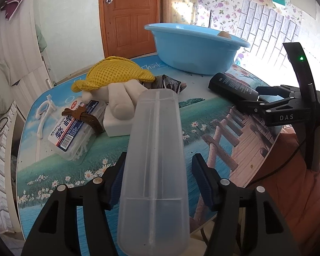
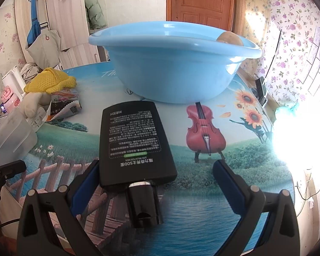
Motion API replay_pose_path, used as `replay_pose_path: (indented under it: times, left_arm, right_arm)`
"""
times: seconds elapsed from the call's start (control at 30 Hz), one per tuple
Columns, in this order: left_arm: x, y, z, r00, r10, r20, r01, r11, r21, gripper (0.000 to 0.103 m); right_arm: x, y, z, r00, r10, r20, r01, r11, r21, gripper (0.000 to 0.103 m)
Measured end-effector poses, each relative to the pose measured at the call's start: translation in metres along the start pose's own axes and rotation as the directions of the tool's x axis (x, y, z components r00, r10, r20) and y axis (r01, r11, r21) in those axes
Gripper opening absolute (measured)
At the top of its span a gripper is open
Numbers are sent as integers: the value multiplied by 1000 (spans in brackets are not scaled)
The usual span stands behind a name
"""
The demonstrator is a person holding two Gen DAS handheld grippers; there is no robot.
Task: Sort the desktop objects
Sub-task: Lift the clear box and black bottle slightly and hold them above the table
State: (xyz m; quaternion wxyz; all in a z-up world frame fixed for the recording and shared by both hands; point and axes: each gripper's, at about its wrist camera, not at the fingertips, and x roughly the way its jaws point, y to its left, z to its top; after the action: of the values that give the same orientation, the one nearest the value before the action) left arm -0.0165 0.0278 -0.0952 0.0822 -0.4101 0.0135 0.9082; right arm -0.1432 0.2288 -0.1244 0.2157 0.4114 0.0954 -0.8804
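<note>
A translucent plastic case [image 1: 155, 149] lies lengthwise between the fingers of my left gripper [image 1: 160, 162]. The left pad [image 1: 117, 179] is against its side, while the right pad [image 1: 201, 177] stands clear of it, so the gripper is open. The same case [image 2: 10, 132] shows at the left edge of the right wrist view. A black flat bottle [image 2: 132, 140] lies on the picture-printed table [image 2: 224, 213], cap toward me. My right gripper [image 2: 157, 164] is wide open around its cap end, and neither pad presses on it. From the left wrist view the bottle [image 1: 232, 85] lies at the right.
A blue basin [image 2: 172, 68] stands at the back with a brown round thing [image 2: 229, 37] inside. To the left lie a yellow mesh pouch [image 1: 115, 72] on a white plush toy [image 1: 119, 100], a floss-pick box [image 1: 74, 132], a white block [image 1: 117, 125] and a foil packet [image 1: 168, 83].
</note>
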Motion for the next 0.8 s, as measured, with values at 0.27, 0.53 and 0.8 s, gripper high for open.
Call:
replay_pose_path:
  times: [0.27, 0.53, 0.8]
  left_arm:
    - [0, 0, 1, 1000, 4, -1, -4, 1000, -3, 59]
    - [0, 0, -1, 1000, 8, 1, -8, 1000, 2, 60]
    - [1, 0, -1, 1000, 1, 0, -1, 1000, 18, 61]
  right_arm:
    - [0, 1, 1, 1000, 3, 2, -3, 1000, -2, 103]
    - [0, 0, -1, 1000, 6, 6, -6, 1000, -6, 103]
    - [0, 1, -1, 1000, 4, 5, -4, 1000, -5, 103]
